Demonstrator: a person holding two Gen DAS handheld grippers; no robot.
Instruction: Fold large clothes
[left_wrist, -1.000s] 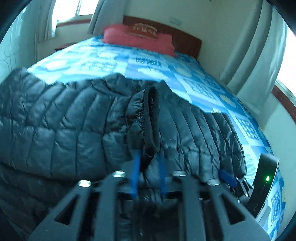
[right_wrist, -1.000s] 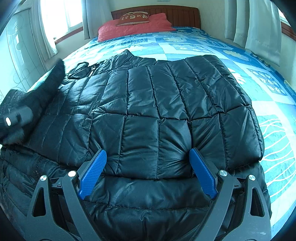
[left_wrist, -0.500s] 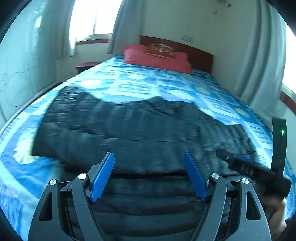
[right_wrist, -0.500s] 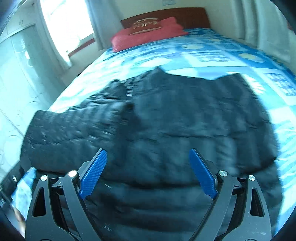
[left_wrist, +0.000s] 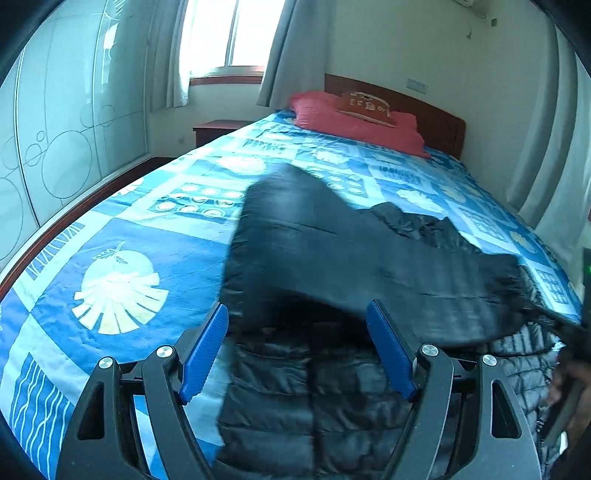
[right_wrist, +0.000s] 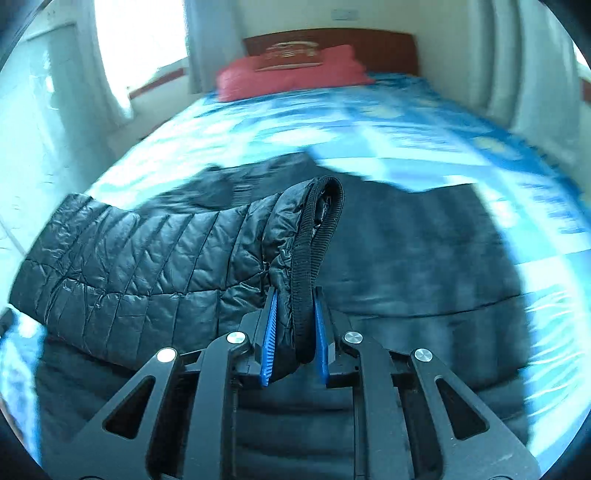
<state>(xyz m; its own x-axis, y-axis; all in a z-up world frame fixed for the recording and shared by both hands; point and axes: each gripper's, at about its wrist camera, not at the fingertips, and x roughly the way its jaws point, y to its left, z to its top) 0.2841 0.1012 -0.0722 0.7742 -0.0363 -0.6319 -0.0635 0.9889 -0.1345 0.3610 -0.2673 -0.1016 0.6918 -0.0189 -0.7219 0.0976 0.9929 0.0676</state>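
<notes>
Jacket: black puffer jacket (left_wrist: 332, 387) sprawls across the foot end of the bed (left_wrist: 147, 240).
Right tongs (right_wrist: 294, 328): closing, pads pinching the sleeve cuff (right_wrist: 317, 236).
Left tongs (left_wrist: 299, 354): apart, empty, above the hem.
Risk: slick shell; the cuff may slide free mid-fold.

Both tongs, the left tongs (left_wrist: 297, 347) and the right tongs (right_wrist: 294, 332), have black skeletal frames with triangular cutouts, silver screw heads and ridged blue pads (right_wrist: 269, 332).

No legible text; gold marks on maroon cushion (left_wrist: 365, 105) too blurred to read.
</notes>
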